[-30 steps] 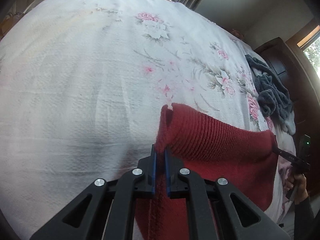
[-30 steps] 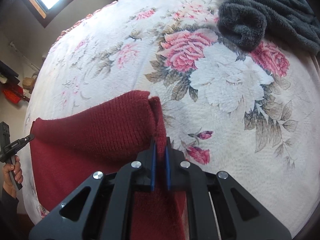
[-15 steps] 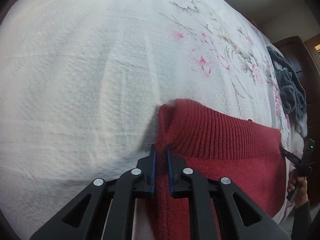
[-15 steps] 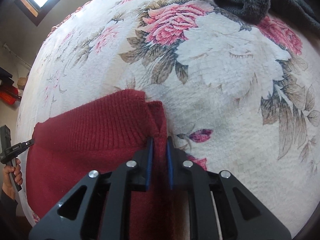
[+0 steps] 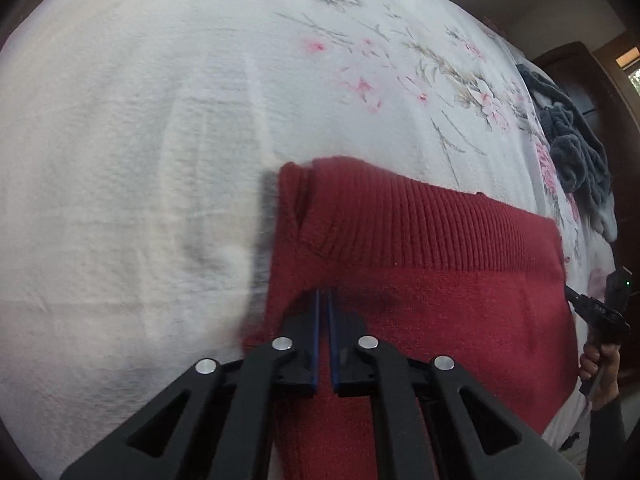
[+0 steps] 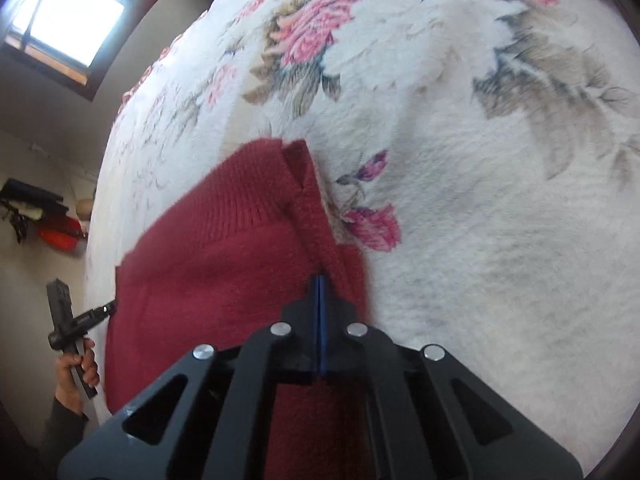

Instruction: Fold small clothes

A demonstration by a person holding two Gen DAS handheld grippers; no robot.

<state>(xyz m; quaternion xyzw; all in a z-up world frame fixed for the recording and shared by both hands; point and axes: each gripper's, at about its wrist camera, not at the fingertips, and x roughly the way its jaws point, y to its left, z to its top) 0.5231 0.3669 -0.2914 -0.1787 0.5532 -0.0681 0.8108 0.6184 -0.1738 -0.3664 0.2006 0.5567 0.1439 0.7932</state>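
Spanning the near foreground of both wrist views, a red knitted garment (image 5: 420, 280) lies on a bed covered by a white floral bedspread (image 5: 140, 160). Left gripper (image 5: 323, 294): its blue-lined jaws stand only a narrow slit apart, over the garment's left edge; a dark gap shows between them, and whether any fabric is caught there cannot be told. Right gripper (image 6: 321, 280): its jaws are pressed together at the garment's right edge, where a raised fold of the knit runs down toward the tips; the pinched fabric itself is hidden by the fingers, so the hold cannot be confirmed.

Beyond the jaws, the plain knit gives way to a ribbed band (image 5: 420, 216), which forms the garment's far edge and lies flat on the bedspread, with a small flap turned up at each far corner.

At the side of each view the other gripper appears, held in a person's hand (image 6: 76, 368) with a dark sleeve, at the opposite edge of the garment.

Farther off, a dark grey fleecy garment (image 5: 576, 148) lies crumpled on the bedspread, well apart from the red one. A window (image 6: 64, 20) shows in the background of the right wrist view.
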